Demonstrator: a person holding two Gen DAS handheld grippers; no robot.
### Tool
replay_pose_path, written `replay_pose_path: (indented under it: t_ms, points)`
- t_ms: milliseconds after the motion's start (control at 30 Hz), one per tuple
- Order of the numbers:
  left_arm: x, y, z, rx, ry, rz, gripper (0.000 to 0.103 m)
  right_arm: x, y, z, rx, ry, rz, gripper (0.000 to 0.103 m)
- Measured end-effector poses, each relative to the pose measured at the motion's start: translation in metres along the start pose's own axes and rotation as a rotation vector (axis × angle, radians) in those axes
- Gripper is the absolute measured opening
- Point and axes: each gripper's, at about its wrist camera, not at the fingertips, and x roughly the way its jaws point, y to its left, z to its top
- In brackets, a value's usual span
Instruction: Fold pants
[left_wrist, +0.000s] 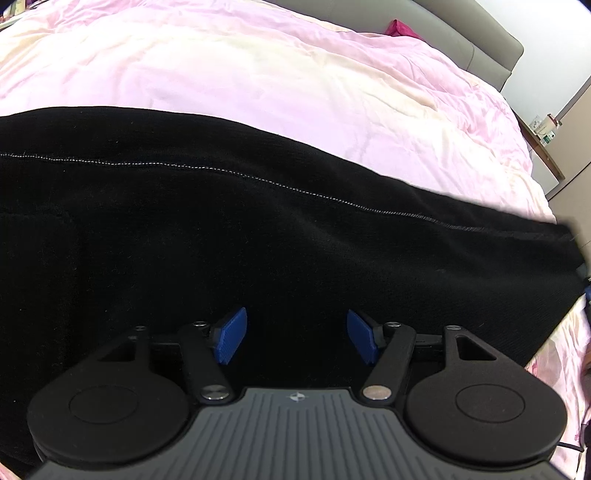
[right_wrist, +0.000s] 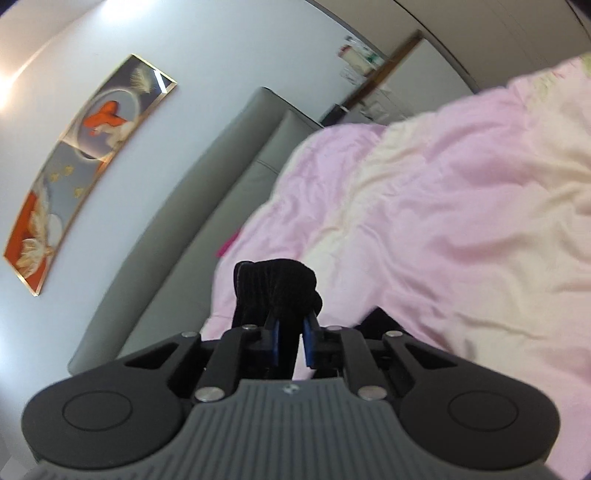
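From the left wrist we see our left gripper (left_wrist: 295, 334) with fingers spread above the black pants (left_wrist: 221, 240), which lie across the pink bed cover (left_wrist: 258, 74). From the right wrist, our right gripper (right_wrist: 291, 341) pinches a bunched fold of pants (right_wrist: 280, 284).

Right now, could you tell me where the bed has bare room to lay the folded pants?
Free: the pink duvet between the black pants and the grey headboard. Crowded: the near edge, where the pants lie under the open left gripper, and the right gripper pinches a bunch of fabric.
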Motion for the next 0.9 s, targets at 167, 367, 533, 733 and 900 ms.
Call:
replay_pose_path:
  t_ms: [167,367,533,733,900]
  points:
    - [-0.001,-0.002,0.0,0.015,0.002,0.002,0.073,0.03,-0.063,-0.028,0.124,0.093,-0.159,0.012]
    - [-0.002,0.008,-0.001,-0.017,-0.002,-0.02,0.072,0.014,-0.055,-0.021,0.112,0.099,-0.175,0.024]
    - [-0.017,0.009,-0.005,-0.037,-0.08,-0.023,0.068,-0.028,-0.007,-0.027,-0.144,0.009,-0.337,0.038]
    - [-0.048,0.013,-0.015,-0.019,-0.176,-0.029,0.068,-0.021,0.093,-0.086,-0.571,0.291,-0.03,0.038]
    - [-0.052,0.021,-0.035,0.066,-0.175,0.004,0.068,-0.008,0.151,-0.174,-0.859,0.506,0.161,0.037]
